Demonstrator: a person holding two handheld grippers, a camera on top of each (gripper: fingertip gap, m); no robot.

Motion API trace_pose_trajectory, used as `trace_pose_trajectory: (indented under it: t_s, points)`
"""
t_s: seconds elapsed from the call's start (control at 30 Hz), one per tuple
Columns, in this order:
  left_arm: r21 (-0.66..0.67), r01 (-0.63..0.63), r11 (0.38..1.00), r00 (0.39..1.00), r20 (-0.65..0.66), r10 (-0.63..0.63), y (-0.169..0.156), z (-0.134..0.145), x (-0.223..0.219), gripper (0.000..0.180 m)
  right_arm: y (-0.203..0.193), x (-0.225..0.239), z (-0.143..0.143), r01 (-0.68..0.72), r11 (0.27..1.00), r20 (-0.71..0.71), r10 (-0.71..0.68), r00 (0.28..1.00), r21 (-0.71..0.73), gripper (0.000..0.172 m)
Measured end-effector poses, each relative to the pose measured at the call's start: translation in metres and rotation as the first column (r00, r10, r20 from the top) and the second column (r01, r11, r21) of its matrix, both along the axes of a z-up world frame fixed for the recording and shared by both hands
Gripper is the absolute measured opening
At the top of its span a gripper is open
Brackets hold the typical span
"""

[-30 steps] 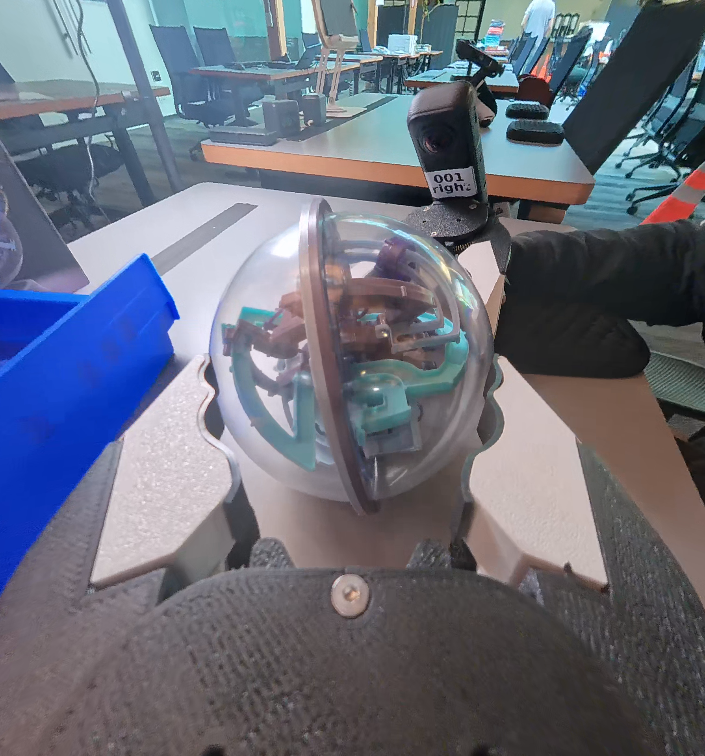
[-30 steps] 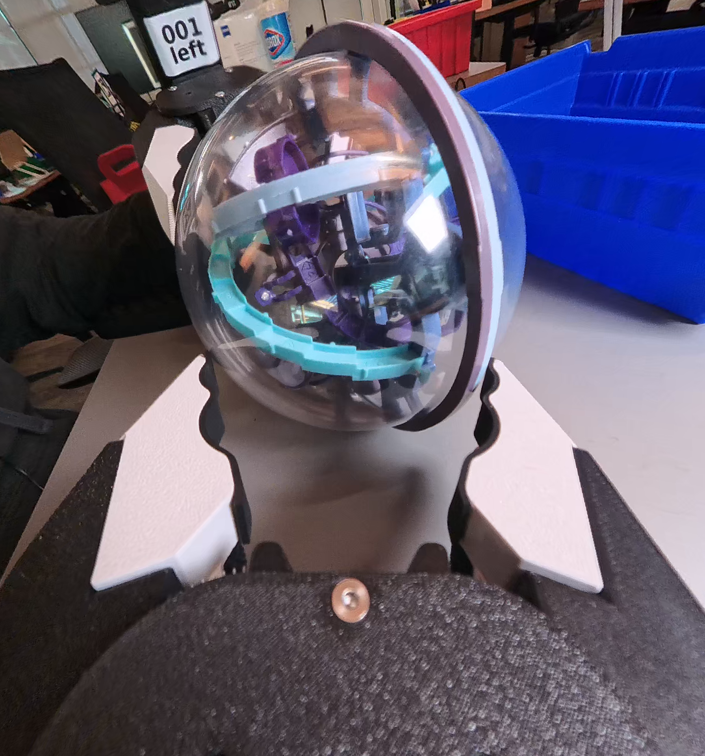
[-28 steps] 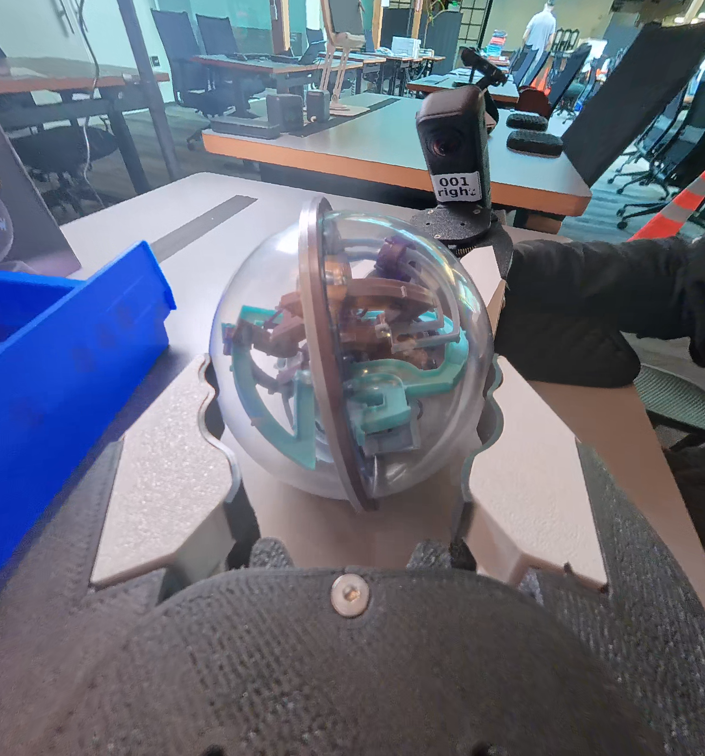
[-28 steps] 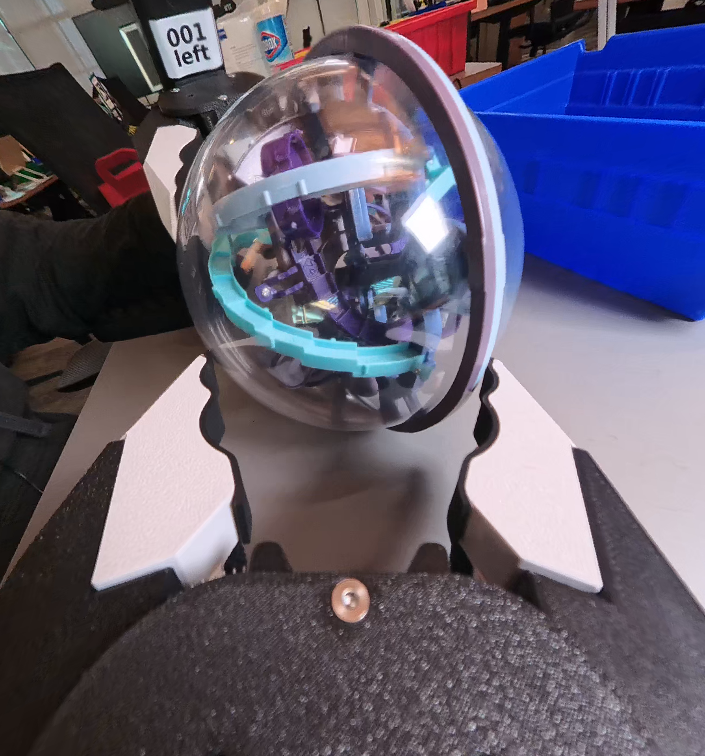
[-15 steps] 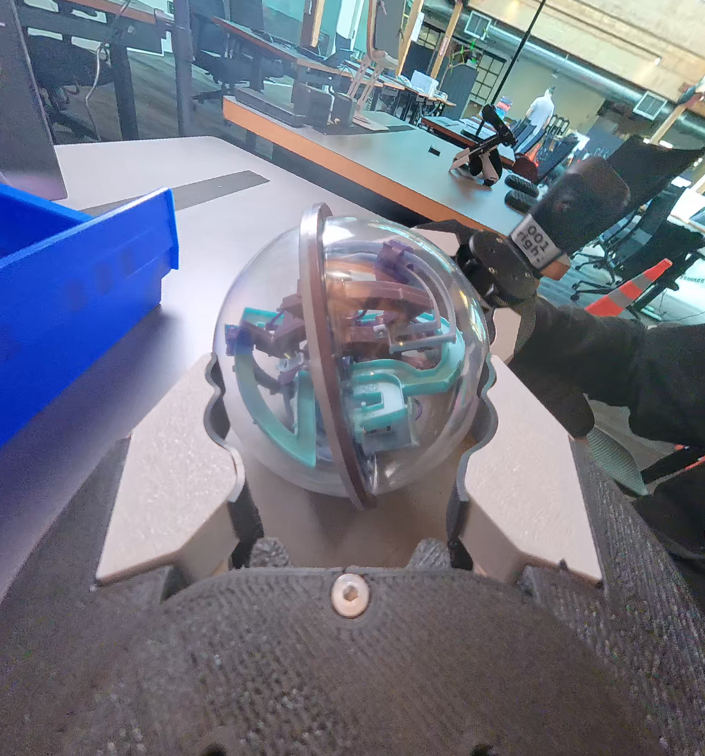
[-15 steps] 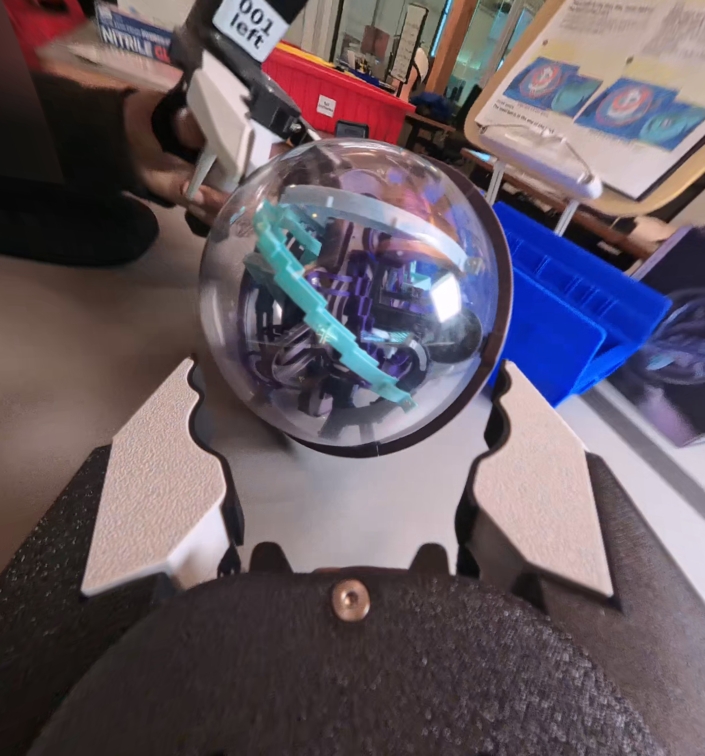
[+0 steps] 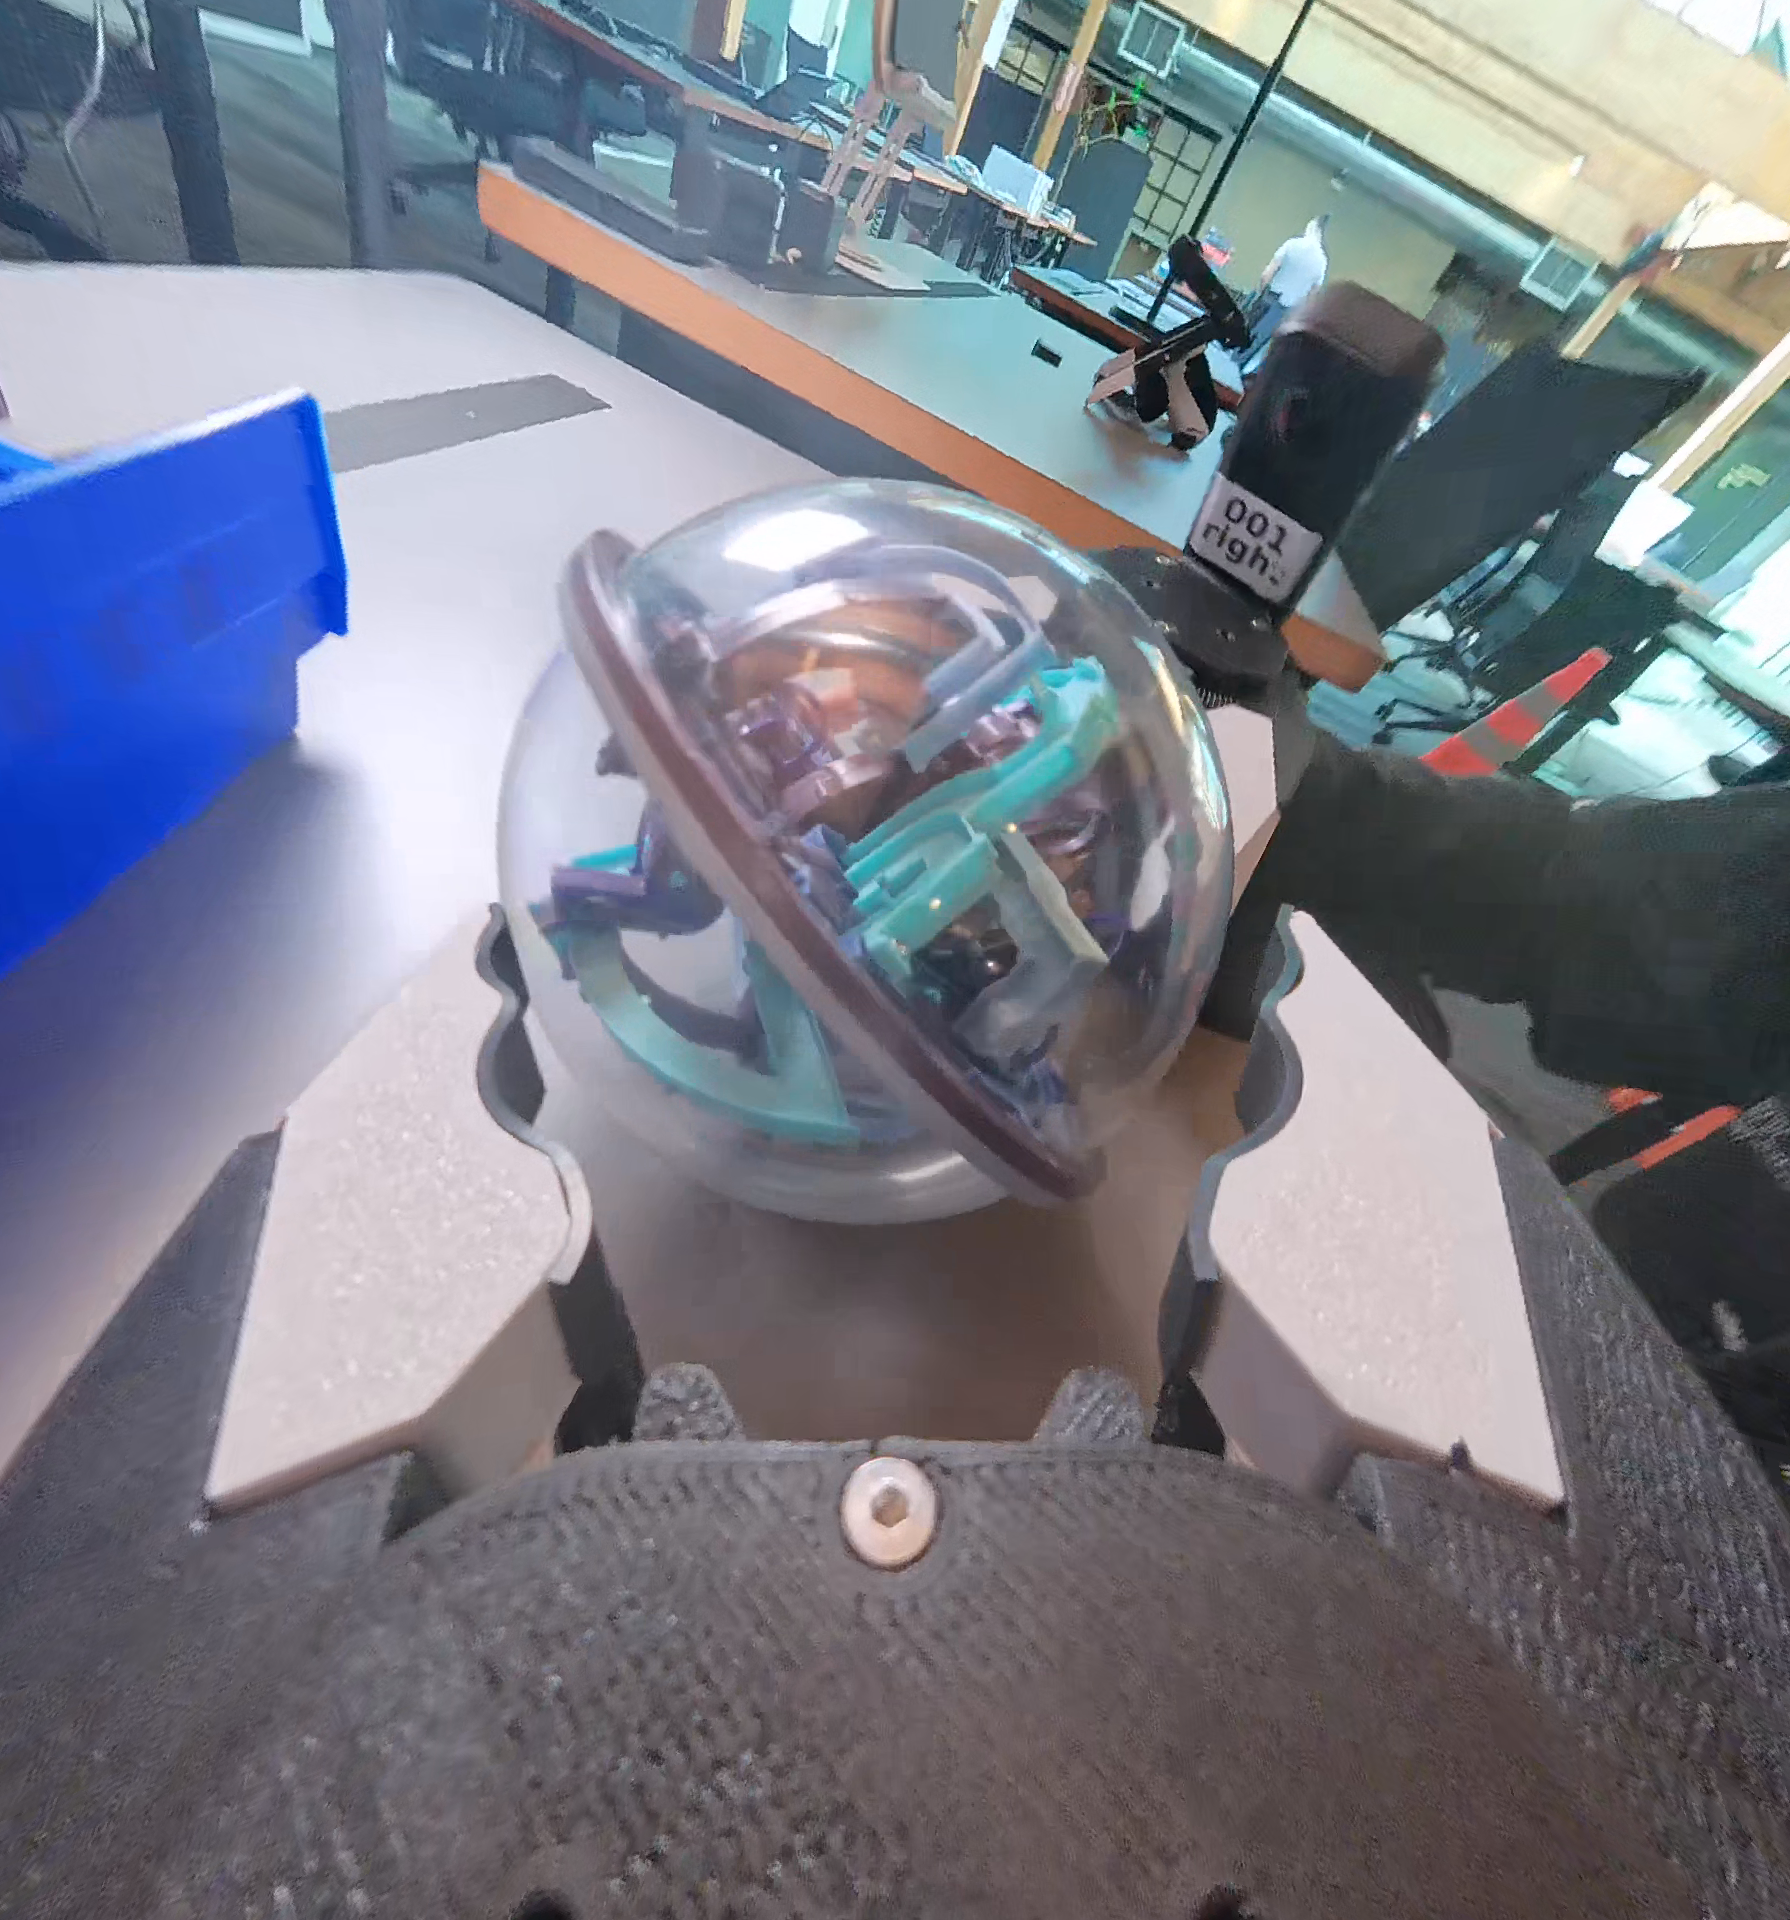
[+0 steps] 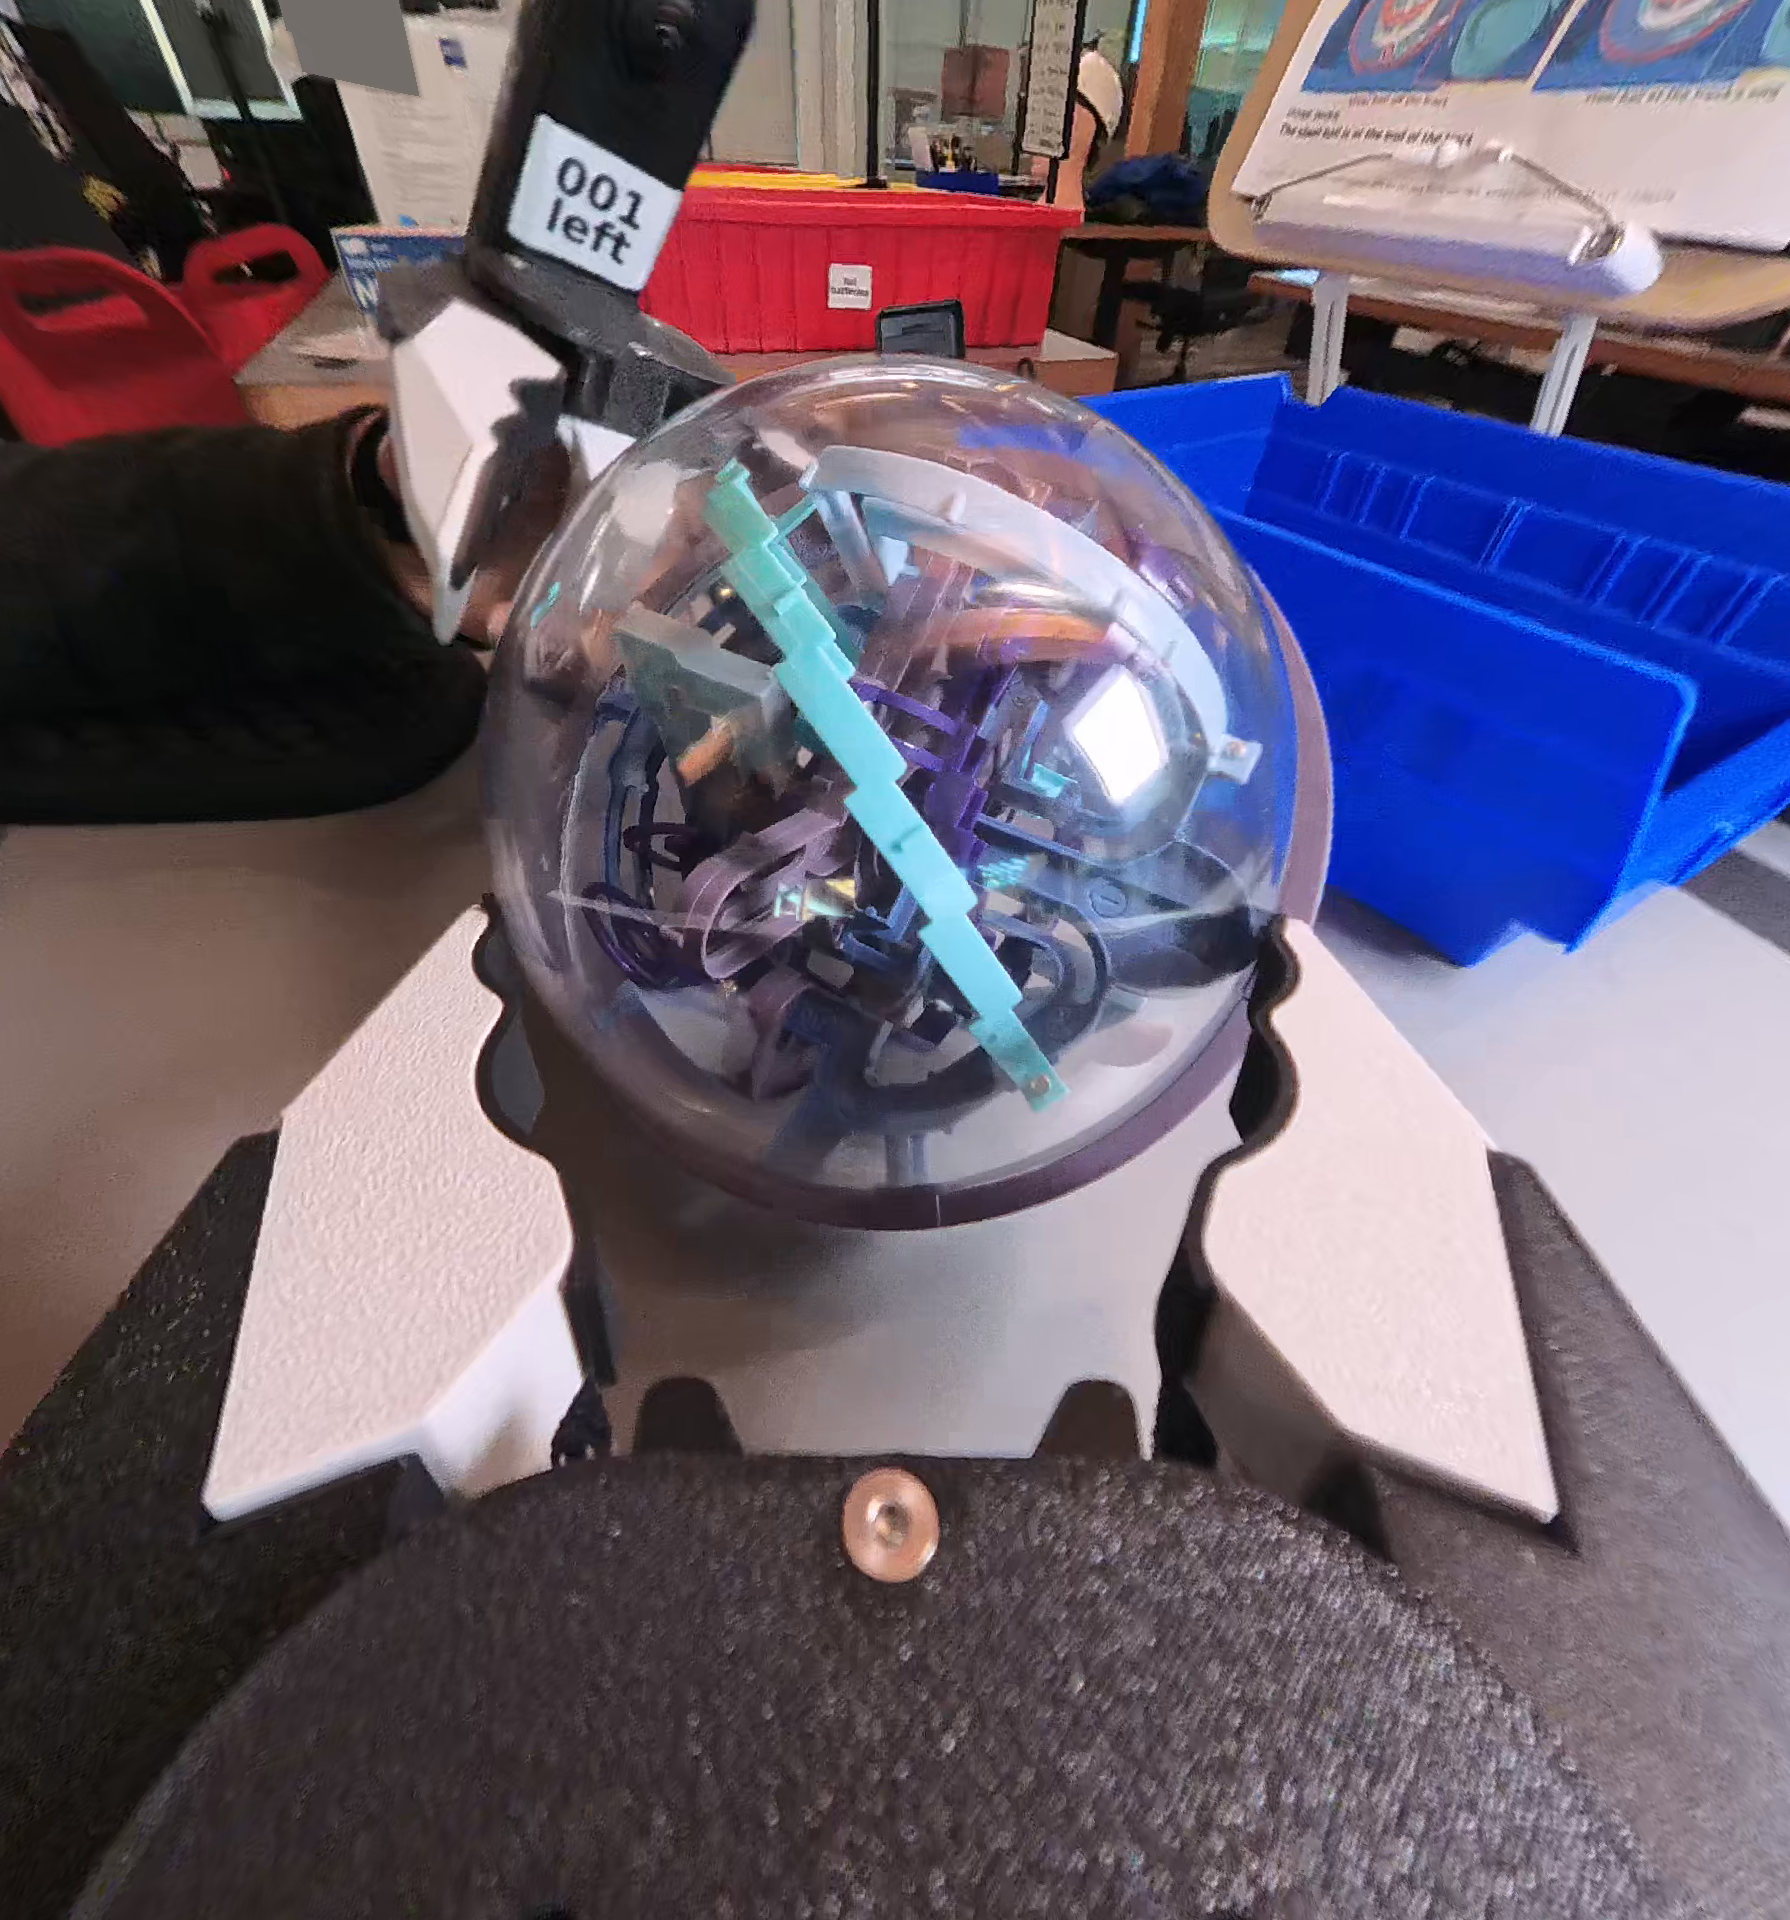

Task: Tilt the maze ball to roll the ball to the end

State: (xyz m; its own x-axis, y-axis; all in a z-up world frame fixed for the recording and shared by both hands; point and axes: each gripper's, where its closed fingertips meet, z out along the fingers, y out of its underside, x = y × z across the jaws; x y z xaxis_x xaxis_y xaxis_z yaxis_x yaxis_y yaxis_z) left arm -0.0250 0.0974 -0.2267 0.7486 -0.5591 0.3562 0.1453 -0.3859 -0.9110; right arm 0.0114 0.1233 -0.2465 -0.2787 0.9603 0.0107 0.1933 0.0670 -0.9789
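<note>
A clear round maze ball [image 7: 870,852] held up between two grippers, over a smooth pale surface [image 8: 1556,1081].

The left gripper [image 7: 886,997] and right gripper [image 8: 886,997] each have their wavy black fingers [image 8: 1260,997] spread wide and pressed on the shiny shell. Inside twist teal and purple plastic tracks. A dark ring circles it. A smooth blue bin [image 8: 1514,665] sits near.

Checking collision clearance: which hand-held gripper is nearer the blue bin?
Left. The left hand-held gripper has the blue bin close beside one finger; from the right hand-held gripper the bin sits farther ahead, past the maze ball, to the right.
</note>
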Motion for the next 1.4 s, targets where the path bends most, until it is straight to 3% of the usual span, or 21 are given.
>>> trace_pose_trajectory:
  t_s: [0.13, 0.27, 0.5, 0.67, 0.77, 0.83, 0.93, 1.07, 1.17, 1.33, 1.4]
  points:
    - [0.113, -0.024, 0.993, 0.990, -0.135, 0.039, -0.001, 0.000, 0.003, 0.139, 0.003, -0.001, -0.001, 0.021, 0.988, 0.068, -0.011, 0.998, -0.152, 0.135]
    - [0.111, -0.064, 0.992, 0.972, -0.219, 0.087, 0.007, -0.012, 0.004, 0.138, 0.004, -0.001, 0.000, 0.042, 0.956, 0.117, -0.008, 0.993, -0.292, 0.134]
    - [-0.013, -0.076, 0.997, 0.997, -0.012, 0.076, 0.010, -0.006, -0.002, 0.137, 0.004, 0.001, 0.000, 0.063, 0.848, 0.181, 0.039, 0.983, -0.526, 0.130]
    - [-0.094, -0.076, 0.993, 0.994, 0.066, 0.082, 0.008, -0.005, -0.006, 0.136, 0.002, 0.001, -0.001, 0.065, 0.801, 0.195, 0.066, 0.979, -0.596, 0.127]
    - [-0.123, -0.068, 0.990, 0.992, 0.097, 0.081, 0.006, -0.007, -0.008, 0.136, 0.004, 0.000, 0.001, 0.058, 0.819, 0.170, 0.049, 0.984, -0.571, 0.125]
    - [-0.140, -0.064, 0.988, 0.990, 0.119, 0.081, 0.006, -0.008, -0.009, 0.135, 0.008, 0.000, 0.009, 0.042, 0.876, 0.106, 0.011, 0.994, -0.480, 0.124]
    - [-0.142, -0.065, 0.988, 0.985, 0.152, 0.086, 0.007, -0.004, -0.011, 0.135, 0.008, 0.004, 0.028, 0.037, 0.976, -0.030, -0.044, 0.999, -0.214, 0.129]
    - [-0.123, -0.083, 0.989, 0.986, 0.135, 0.099, 0.007, 0.003, -0.011, 0.133, -0.009, 0.004, 0.034, 0.052, 0.992, -0.110, -0.039, 0.993, 0.117, 0.132]
    - [-0.111, -0.085, 0.990, 0.988, 0.117, 0.098, 0.007, 0.006, -0.005, 0.132, -0.015, -0.001, 0.026, 0.040, 0.991, -0.079, -0.030, 0.996, 0.129, 0.130]
    - [-0.054, -0.064, 0.997, 0.992, 0.104, 0.069, 0.004, 0.012, -0.001, 0.133, -0.011, 0.002, 0.016, -0.002, 1.000, -0.034, 0.002, 0.999, 0.016, 0.132]
    - [0.004, -0.013, 1.000, 0.995, 0.098, 0.013, -0.002, 0.018, 0.003, 0.142, -0.009, 0.003, 0.012, -0.014, 0.999, -0.015, 0.013, 1.000, -0.036, 0.132]
